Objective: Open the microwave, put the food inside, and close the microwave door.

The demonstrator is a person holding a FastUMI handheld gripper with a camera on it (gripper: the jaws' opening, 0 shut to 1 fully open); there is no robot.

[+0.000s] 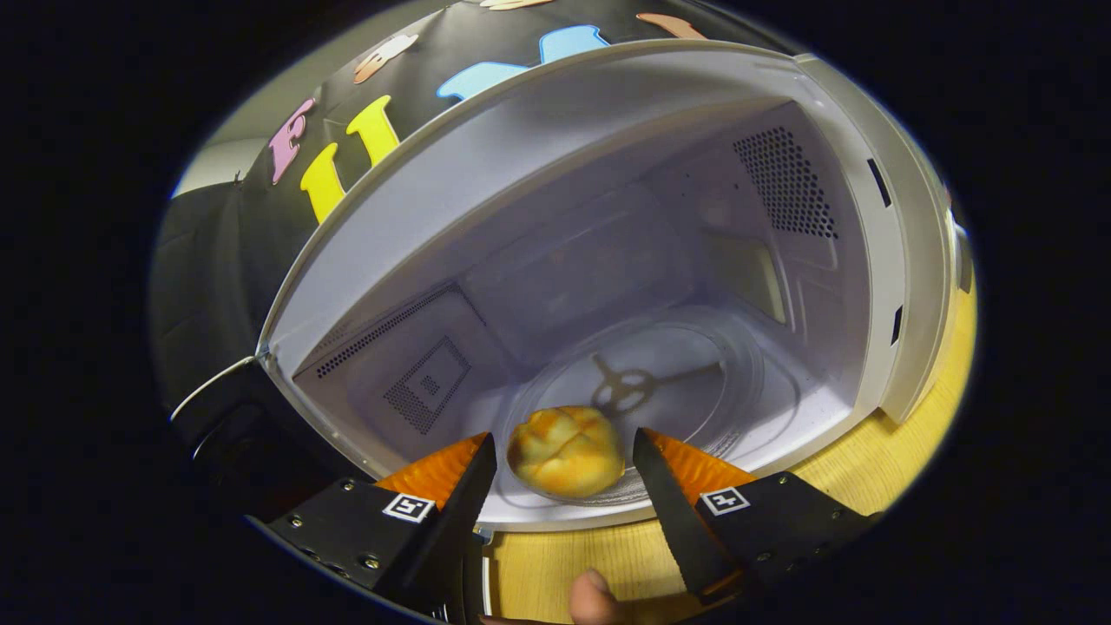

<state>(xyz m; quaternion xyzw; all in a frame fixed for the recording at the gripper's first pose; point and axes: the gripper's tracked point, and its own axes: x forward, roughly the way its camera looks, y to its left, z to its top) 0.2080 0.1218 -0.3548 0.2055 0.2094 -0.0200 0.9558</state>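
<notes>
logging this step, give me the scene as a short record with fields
microwave: door open, cavity lit
turntable: glass, inside the cavity
bun: resting on the turntable's near edge
gripper: open, fingers on either side of the bun, gaps showing, not pressing
table: wooden, under the microwave
finger: a person's fingertip behind the gripper
task state: food is inside, door not yet closed
</notes>
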